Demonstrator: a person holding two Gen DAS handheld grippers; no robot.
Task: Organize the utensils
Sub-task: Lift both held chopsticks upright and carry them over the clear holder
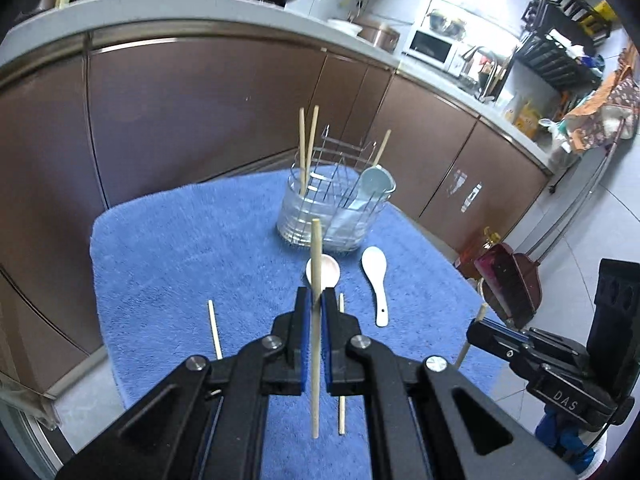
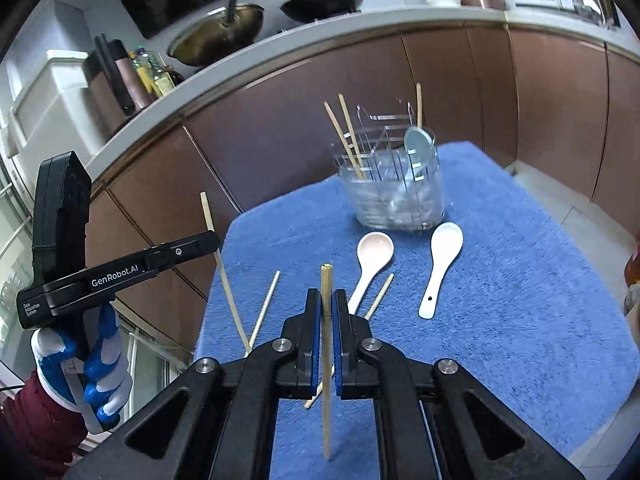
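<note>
on the blue towel (image 1: 168,240), one chopstick (image 1: 316,320) is clamped in each gripper (image 1: 316,300), left and right (image 2: 328,304); insertion into the wire holder (image 1: 334,200) is judged next.

Black left gripper (image 2: 120,264) marked GenRobot.AI, blue-padded jaws, silver pivot screws, blue-white glove (image 2: 80,368), maroon sleeve (image 2: 36,420)

A clear holder (image 1: 334,208) is standing with three chopsticks (image 1: 306,148) and a blue spoon (image 1: 374,184) inside. Pink spoon (image 2: 370,264), white spoon (image 2: 440,264) and loose chopsticks (image 2: 264,306) are lying nearby.
</note>
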